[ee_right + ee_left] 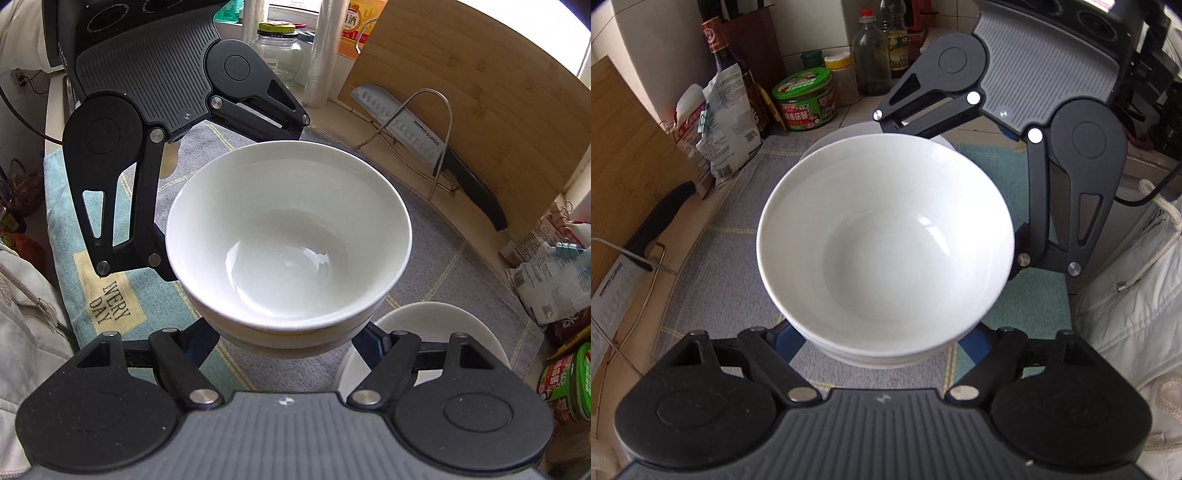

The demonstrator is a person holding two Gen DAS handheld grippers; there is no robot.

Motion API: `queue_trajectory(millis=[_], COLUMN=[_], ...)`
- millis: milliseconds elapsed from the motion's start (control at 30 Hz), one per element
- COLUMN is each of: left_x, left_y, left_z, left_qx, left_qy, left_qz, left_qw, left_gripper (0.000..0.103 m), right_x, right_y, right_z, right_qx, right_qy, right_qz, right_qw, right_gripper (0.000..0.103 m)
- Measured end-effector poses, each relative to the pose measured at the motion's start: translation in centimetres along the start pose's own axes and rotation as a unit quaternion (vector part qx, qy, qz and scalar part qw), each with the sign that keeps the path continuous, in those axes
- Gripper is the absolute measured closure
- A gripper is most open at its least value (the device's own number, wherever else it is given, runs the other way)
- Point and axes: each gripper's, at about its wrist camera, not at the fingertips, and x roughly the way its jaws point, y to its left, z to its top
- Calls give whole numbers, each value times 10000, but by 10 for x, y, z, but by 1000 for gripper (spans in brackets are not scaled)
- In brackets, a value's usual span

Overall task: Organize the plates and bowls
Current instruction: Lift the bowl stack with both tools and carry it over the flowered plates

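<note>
So this is a kitchen counter, tiled wall at the back, with a grey checked cloth (713, 258) spread over it and a teal towel (66, 221) beside that, the one with a cream patch printed "EVERY DAY". Both grippers are clamped on the same stack of white bowls (886, 236), at least two nested, and it looks lifted clear of the cloth. The left gripper (886, 343) has its jaws about half spread, blue pads pressing the near side of the stack, and the right gripper (284, 339) does the same from the opposite side, so each one shows up across the bowls in the other's camera. There's a white plate (424, 325) lying on the cloth, partly under the stack, just peeking out behind it in the left view. Clutter all around: a wooden cutting board (480, 92) leaning on the wall with a knife (417, 136) propped in a wire rack (439, 147) in front of it, a green-lidded jar (805, 99), a dark sauce bottle (720, 55), an oil bottle (871, 55), some crinkled packets (720, 125), and a glass jar (277, 48) by the window. A white sleeve (1137, 314) with a drawstring hangs at the edge.
</note>
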Motion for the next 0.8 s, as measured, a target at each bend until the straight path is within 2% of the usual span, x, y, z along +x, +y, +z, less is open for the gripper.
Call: queue_trajectory(millis=[400,800], left_x=[38,76], left_y=[-2,10], left_z=[58,87], left_qx=[416,594], left_qy=[-171,-168], left_qz=[-141,-262], left_qw=[9989,9977], left_gripper=[18,18], right_x=[-28,-28], right_y=[-48,-87], right_z=[-40,-69], right_qx=[292,571], right_qy=[79,180], right_qz=[-396,-567], right_qw=[9988,9966], right_gripper=[21,22])
